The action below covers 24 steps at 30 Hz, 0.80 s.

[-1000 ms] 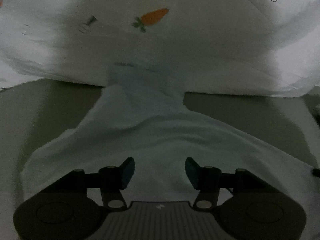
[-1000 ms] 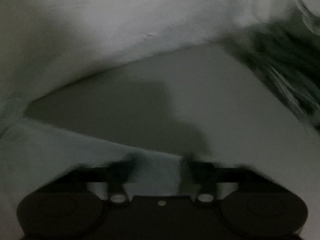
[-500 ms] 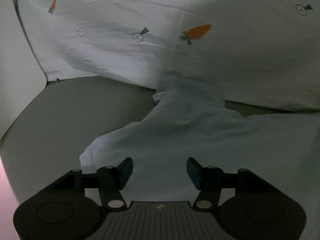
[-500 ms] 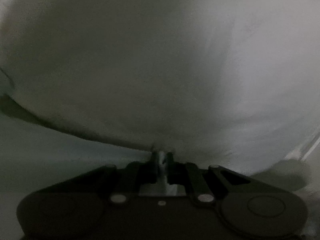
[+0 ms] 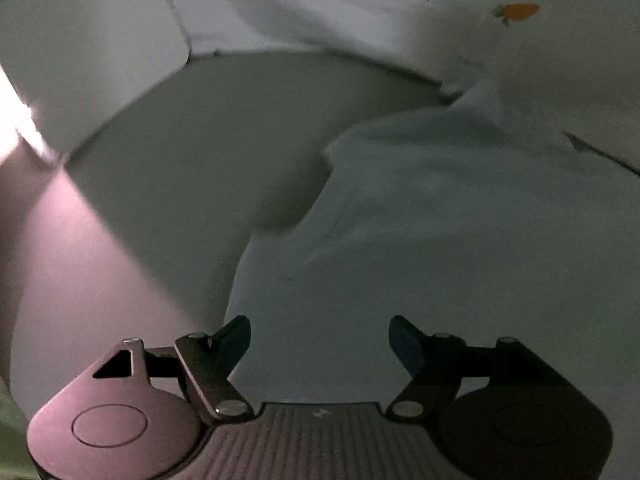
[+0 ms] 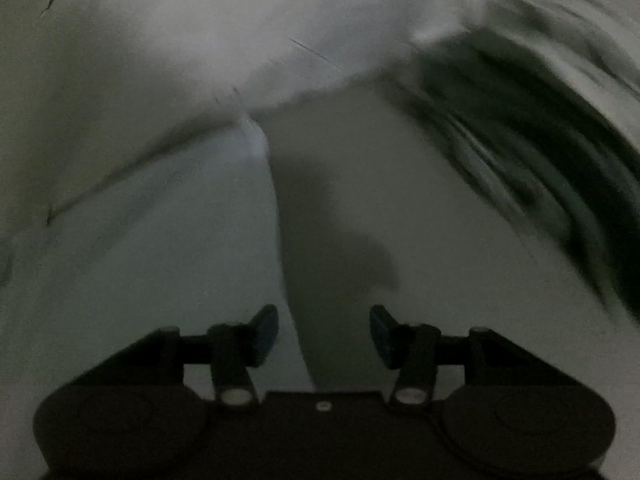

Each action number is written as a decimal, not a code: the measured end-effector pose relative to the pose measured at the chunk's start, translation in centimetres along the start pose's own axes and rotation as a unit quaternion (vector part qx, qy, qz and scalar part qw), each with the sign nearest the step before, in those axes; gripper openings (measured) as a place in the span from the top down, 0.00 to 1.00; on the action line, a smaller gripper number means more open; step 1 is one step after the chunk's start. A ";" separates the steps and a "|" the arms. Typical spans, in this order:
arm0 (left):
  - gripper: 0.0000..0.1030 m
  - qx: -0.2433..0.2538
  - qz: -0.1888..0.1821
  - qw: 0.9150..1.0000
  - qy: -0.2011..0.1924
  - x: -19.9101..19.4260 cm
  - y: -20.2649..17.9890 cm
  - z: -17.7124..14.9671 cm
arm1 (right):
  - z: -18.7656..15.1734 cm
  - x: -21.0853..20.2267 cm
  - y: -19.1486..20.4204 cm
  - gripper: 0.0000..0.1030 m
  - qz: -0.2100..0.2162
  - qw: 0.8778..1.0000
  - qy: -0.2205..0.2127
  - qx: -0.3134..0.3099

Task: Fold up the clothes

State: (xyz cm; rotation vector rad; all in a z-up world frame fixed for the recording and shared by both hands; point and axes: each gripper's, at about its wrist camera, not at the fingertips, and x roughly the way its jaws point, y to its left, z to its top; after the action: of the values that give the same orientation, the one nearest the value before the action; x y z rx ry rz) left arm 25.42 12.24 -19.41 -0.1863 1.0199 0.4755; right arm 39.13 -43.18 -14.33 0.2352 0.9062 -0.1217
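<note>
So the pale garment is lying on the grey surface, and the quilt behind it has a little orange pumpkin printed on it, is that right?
Not quite. The print on the white quilt is an orange carrot with a green top, not a pumpkin; the left wrist view shows it at the upper right. The rest holds: the pale garment lies on the grey surface, with the quilt behind it.

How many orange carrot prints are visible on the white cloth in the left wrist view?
1. The carrot print is near the upper right corner, on the white cloth. Folds may hide others.
</note>
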 end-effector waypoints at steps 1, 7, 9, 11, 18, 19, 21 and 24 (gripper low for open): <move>0.25 -0.003 -0.007 1.000 0.005 -0.1 0.9 -1.0 | -2.4 -2.1 -0.8 0.43 -0.009 1.000 0.006 0.013; 0.24 0.019 -0.064 0.998 0.012 -0.5 3.5 -5.9 | -12.5 -8.6 -3.3 0.37 0.000 0.993 0.012 0.119; 0.24 0.048 -0.069 0.996 0.004 -0.8 3.4 -6.7 | -13.6 -8.8 -2.9 0.37 0.013 0.992 0.010 0.125; 0.23 0.069 -0.075 0.995 -0.003 -1.1 3.4 -6.9 | -14.0 -8.2 -1.9 0.42 -0.009 0.992 0.001 0.123; 0.21 0.068 -0.106 0.992 0.007 -1.5 4.6 -6.8 | -13.9 -11.8 -1.1 0.87 -0.099 0.986 -0.046 0.125; 0.21 0.074 -0.108 0.991 0.004 -1.5 4.7 -6.9 | -14.4 -11.5 -1.4 0.86 -0.112 0.985 -0.032 0.125; 0.20 0.090 -0.108 0.990 -0.001 -1.6 4.6 -7.2 | -15.3 -10.6 -2.4 0.85 -0.119 0.983 -0.007 0.138; 0.20 0.097 -0.116 0.989 0.002 -1.9 4.9 -7.2 | -15.7 -10.8 -3.1 0.75 -0.125 0.981 0.000 0.146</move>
State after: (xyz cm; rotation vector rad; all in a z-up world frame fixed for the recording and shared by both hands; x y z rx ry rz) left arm 16.73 13.31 -21.17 -0.1303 1.0273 0.1640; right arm 19.90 -42.11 -15.57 0.3925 0.9144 -0.4905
